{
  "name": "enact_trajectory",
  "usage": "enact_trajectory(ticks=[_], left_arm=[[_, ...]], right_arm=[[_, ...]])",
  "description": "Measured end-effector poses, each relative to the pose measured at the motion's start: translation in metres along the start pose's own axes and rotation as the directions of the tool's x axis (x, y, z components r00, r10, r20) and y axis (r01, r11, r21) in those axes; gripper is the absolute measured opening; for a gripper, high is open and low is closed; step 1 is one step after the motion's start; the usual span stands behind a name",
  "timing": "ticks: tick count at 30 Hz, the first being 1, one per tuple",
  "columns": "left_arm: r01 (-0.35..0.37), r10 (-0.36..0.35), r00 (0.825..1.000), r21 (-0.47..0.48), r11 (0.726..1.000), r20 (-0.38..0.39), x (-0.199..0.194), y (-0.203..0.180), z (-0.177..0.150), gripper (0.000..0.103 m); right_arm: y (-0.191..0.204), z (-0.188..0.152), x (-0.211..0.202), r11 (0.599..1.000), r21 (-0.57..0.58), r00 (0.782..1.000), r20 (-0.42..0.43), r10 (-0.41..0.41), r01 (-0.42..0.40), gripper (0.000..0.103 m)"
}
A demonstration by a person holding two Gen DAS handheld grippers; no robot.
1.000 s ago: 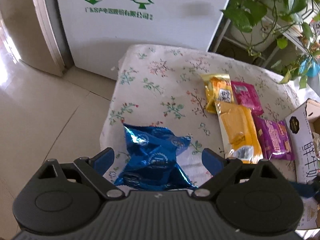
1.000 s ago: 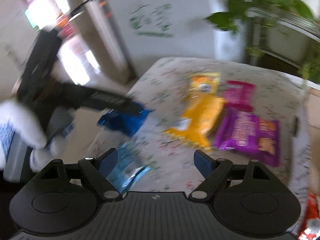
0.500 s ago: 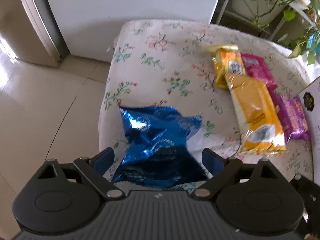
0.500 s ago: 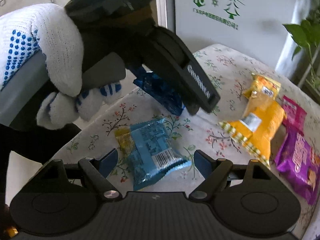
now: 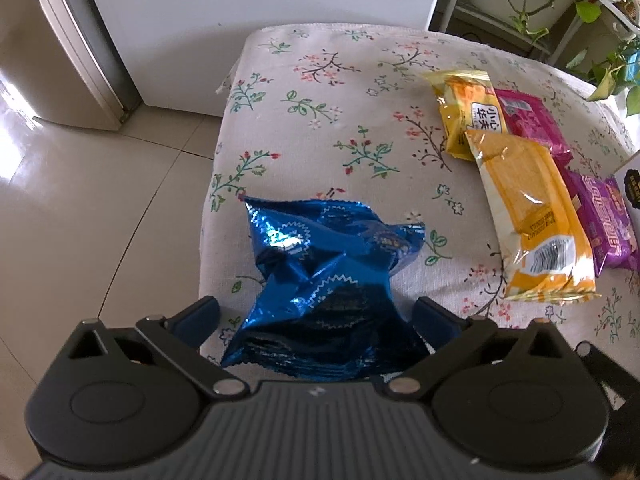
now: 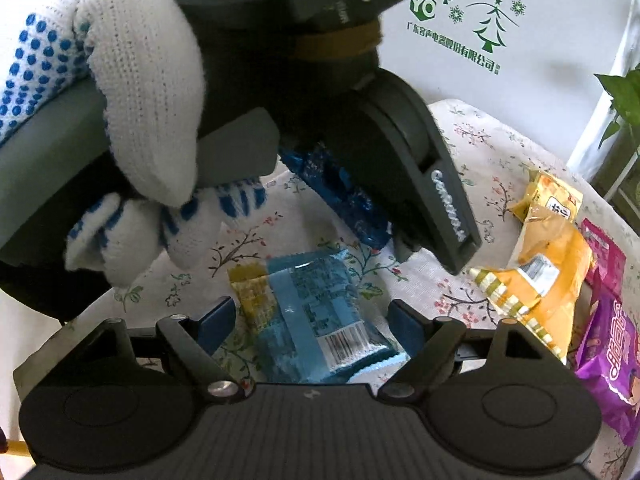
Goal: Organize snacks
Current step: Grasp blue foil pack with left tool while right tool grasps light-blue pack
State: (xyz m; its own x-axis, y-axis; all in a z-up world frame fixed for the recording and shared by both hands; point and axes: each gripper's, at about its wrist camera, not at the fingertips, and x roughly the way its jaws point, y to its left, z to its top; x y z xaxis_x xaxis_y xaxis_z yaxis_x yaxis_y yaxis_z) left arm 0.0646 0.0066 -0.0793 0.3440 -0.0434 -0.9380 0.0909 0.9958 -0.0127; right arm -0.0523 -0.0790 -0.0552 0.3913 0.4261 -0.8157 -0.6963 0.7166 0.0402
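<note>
Blue foil pack point(image 5: 320, 280) sits nearest, between the wide-apart pads of the left hand-held gripper point(image 5: 316, 316); jaws have just been opening, not pressing it. Pack lies crumpled on the floral worktop point(image 5: 320, 80) near its edge. Probably light, crinkly, slippery, contents prob. crushable, so pinch across the puffed middle, not the sealed ends. Right hand-held gripper point(image 6: 310, 320), jaws partly open w/ nothing clamped, straddles a light-blue wrapper point(image 6: 316, 312), flat and soft; take it across the short width. Gloved hand point(image 6: 132, 92) holds the other tool above. Further off: orange packs point(image 5: 524, 216), magenta packs point(image 5: 532, 120) in a row, white appliance point(image 5: 260, 20) behind.
</note>
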Motion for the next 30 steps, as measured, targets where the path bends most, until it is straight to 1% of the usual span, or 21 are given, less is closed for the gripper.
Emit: enact_trajectory(ticks=[4,5,7,9,13,16,19,21,22,24,28,30], left_arm=[[0.006,-0.006,1.000,-0.015,1.000,0.002,0.001,0.001,-0.001,0.103],[0.007,-0.007,1.000,-0.016,1.000,0.004,0.001,0.001,-0.002,0.103],[0.005,-0.005,1.000,-0.014,1.000,0.008,0.000,0.001,-0.002,0.103],[-0.004,0.005,1.000,-0.009,1.000,0.020,-0.001,-0.001,-0.004,0.103],[-0.040,0.038,0.998,0.034,0.999,0.052,-0.006,-0.009,-0.006,0.102],[-0.055,0.050,0.996,0.063,0.996,0.074,-0.008,-0.014,-0.006,0.099],[-0.036,0.030,0.996,0.077,0.996,0.087,-0.010,-0.018,-0.007,0.091],[-0.018,0.010,0.995,0.084,0.996,0.096,-0.012,-0.020,-0.008,0.084],[-0.014,0.005,0.995,0.087,0.996,0.098,-0.012,-0.021,-0.009,0.082],[0.013,-0.023,0.994,0.092,0.996,0.104,-0.014,-0.023,-0.009,0.070],[0.024,-0.036,0.992,0.101,0.995,0.118,-0.016,-0.027,-0.010,0.063],[0.027,-0.040,0.991,0.103,0.994,0.125,-0.017,-0.029,-0.010,0.058]], right_arm=[[0.008,0.001,0.001,1.000,-0.013,1.000,-0.006,-0.006,0.006,0.087],[0.007,0.000,0.000,1.000,-0.008,1.000,-0.005,-0.008,0.008,0.086],[0.008,0.000,-0.002,1.000,0.002,1.000,-0.002,-0.011,0.011,0.080],[0.005,-0.001,-0.004,1.000,0.011,1.000,0.000,-0.017,0.017,0.070],[0.003,-0.004,-0.007,0.999,0.025,1.000,-0.001,-0.027,0.027,0.064],[0.000,-0.003,-0.008,0.999,0.031,0.999,-0.008,-0.031,0.031,0.060],[-0.004,-0.001,-0.009,0.998,0.047,0.999,-0.019,-0.042,0.043,0.058],[-0.005,0.000,-0.016,0.997,0.062,0.998,-0.024,-0.050,0.052,0.057],[-0.007,0.000,-0.017,0.996,0.072,0.998,-0.027,-0.055,0.057,0.057],[-0.012,0.001,-0.019,0.994,0.094,0.998,-0.033,-0.060,0.063,0.057],[-0.024,0.001,-0.025,0.985,0.159,0.997,-0.042,-0.061,0.066,0.057],[-0.030,0.001,-0.026,0.980,0.186,0.997,-0.046,-0.059,0.067,0.057]])
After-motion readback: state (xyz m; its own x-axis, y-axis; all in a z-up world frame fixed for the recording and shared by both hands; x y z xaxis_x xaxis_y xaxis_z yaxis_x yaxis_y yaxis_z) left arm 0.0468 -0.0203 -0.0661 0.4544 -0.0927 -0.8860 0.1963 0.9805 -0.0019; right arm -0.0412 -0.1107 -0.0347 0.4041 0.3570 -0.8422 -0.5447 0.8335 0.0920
